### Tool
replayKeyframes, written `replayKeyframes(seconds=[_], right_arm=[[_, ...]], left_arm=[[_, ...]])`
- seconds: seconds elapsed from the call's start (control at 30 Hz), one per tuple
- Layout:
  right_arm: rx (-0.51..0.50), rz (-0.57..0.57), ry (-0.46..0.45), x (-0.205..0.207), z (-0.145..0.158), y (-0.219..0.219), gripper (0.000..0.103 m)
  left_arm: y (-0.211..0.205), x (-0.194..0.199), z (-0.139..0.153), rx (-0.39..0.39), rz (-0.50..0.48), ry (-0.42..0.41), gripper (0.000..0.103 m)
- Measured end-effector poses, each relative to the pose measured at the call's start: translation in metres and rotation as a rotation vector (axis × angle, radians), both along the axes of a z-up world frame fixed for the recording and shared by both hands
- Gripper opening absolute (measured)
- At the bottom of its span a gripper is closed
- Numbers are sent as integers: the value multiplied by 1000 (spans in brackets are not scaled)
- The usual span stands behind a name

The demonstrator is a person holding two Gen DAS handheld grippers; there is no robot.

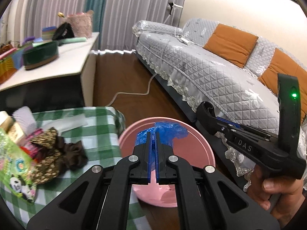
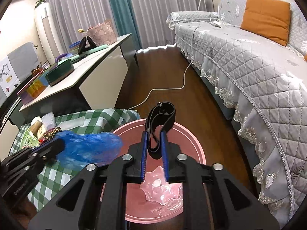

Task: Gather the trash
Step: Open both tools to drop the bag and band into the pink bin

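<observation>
Left gripper (image 1: 153, 134) is reaching forward, jaws pinched nearly together with only a thin slit between the blue pads (image 1: 148, 153). Right gripper (image 2: 154, 140) sits alongside to its right, jaws part-closed with a gap. A bare hand (image 1: 276, 189) wraps its handle, grip looking firm, though partly cropped.

Pink bin (image 2: 199, 153) is seen w/ crumpled blue plastic bag (image 1: 163, 132) and black strap (image 2: 163, 118) over it. Green-and-white check is shown on tablecloth (image 1: 99, 132). Sofa cover (image 2: 259, 57) is quilted grey w/ lace trim; cushions (image 1: 230, 44) are orange. Curtains (image 2: 92, 5) are striped grey, w/ teal panel. Floor (image 2: 163, 72) is dark brown wood.
</observation>
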State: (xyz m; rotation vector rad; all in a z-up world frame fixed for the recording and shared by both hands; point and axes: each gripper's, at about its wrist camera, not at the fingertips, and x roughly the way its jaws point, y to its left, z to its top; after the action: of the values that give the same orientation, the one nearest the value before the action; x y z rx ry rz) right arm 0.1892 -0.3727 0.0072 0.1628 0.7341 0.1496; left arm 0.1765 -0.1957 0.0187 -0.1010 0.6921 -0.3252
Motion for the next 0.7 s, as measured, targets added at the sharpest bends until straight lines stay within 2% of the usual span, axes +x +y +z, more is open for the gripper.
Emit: replayKeyframes(seconds=[0.03, 0.1, 0.13, 0.37, 0.7], right_arm=[[-5, 5, 13, 1, -3, 1, 21], [-23, -5, 18, 2, -4, 2, 49], [-24, -9, 15, 2, -5, 2, 51], [-15, -14, 13, 2, -4, 1, 51], [-78, 23, -16, -11, 1, 23, 51]], left_arm=[[-2, 6, -5, -5, -17, 26, 3], [-2, 12, -11, -5, -22, 58, 9], [0, 14, -14, -11, -18, 71, 10], [17, -3, -8, -22, 4, 62, 12], [54, -44, 15, -42, 36, 21, 12]])
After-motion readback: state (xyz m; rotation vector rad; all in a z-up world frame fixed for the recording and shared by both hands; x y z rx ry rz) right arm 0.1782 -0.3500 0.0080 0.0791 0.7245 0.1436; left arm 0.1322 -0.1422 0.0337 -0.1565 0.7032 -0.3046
